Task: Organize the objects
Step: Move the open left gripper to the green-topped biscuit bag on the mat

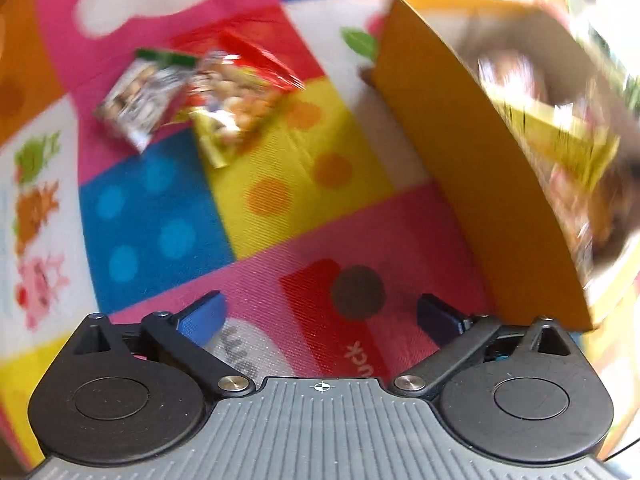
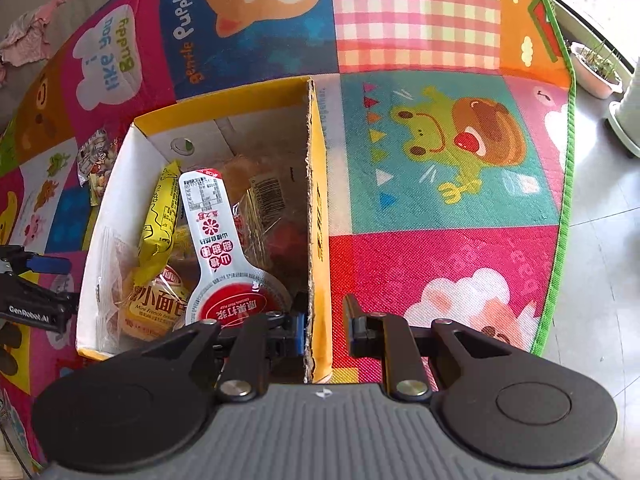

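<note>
Fingers (image 2: 299,322) pinch box wall (image 2: 310,216); two snack packets (image 1: 192,100) lie nearby.

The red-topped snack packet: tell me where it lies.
In the left wrist view the red-topped snack packet lies on the colourful play mat, upper left, touching a green-topped packet, left of the yellow cardboard box.

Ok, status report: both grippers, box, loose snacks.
Left hand-held gripper open, empty, over mat. Right hand-held gripper clamped on box wall. Two snack packets on mat outside box. Nothing blocking them.
</note>
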A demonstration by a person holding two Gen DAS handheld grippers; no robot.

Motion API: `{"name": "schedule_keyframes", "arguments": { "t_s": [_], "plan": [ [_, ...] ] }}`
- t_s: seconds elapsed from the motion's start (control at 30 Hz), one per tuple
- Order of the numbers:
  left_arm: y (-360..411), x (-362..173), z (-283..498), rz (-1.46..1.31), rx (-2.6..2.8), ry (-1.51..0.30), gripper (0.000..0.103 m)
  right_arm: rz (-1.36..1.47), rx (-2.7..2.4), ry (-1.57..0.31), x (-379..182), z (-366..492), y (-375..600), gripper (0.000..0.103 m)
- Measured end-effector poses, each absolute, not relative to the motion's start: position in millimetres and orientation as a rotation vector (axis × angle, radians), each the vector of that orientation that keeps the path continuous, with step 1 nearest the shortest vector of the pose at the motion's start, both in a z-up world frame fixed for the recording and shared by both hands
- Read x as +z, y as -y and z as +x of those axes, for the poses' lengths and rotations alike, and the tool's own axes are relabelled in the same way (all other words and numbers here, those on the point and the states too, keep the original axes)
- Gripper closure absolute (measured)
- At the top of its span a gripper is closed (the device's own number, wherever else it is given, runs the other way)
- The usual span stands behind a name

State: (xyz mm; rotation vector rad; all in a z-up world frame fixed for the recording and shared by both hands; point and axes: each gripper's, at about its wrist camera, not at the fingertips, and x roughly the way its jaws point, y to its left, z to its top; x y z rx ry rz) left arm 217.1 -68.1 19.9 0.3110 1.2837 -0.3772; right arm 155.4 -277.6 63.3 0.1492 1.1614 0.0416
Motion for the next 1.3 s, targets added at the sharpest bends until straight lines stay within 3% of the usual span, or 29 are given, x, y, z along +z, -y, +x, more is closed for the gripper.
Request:
{"name": "schedule_keyframes", "arguments": {
  "t_s": [0.4, 0.6, 0.73, 0.8, 0.9, 1.0, 1.07, 1.3],
  "plan": [
    [66.5, 26.9, 213.4, 0.247, -0.365, -1.277, 0.0, 0.125, 0.005, -1.161, 64.5, 160.2, 262.7, 0.089],
    [12.1, 61.1, 248.4, 0.083, -0.342, -1.232, 0.0, 0.137, 0.004, -1.163, 64.0, 159.0, 264.0, 0.089],
    [-51.4, 83.8, 311.9, -0.385, -0.112, -1.246, 0.0, 0.161, 0.002, -1.163, 61.5, 157.5, 266.8, 0.089],
    [-62.2, 89.7, 339.1, -0.483, -0.082, -1.218, 0.0, 0.18, -0.003, -1.165, 60.2, 157.2, 268.9, 0.089],
    [-23.8, 110.0, 377.2, -0.033, -0.339, -1.107, 0.0, 0.199, -0.001, -1.166, 59.8, 157.6, 271.2, 0.089],
    [10.4, 106.9, 370.5, 0.505, -0.653, -1.035, 0.0, 0.209, 0.009, -1.163, 58.5, 158.0, 273.3, 0.089],
    [15.0, 96.6, 360.7, 0.715, -0.726, -1.035, 0.0, 0.22, 0.012, -1.16, 57.2, 158.5, 276.1, 0.089],
    [-1.8, 59.1, 379.2, 0.731, -0.684, -1.144, 0.0, 0.246, 0.008, -1.158, 53.0, 162.9, 280.7, 0.089]
  ]
}}
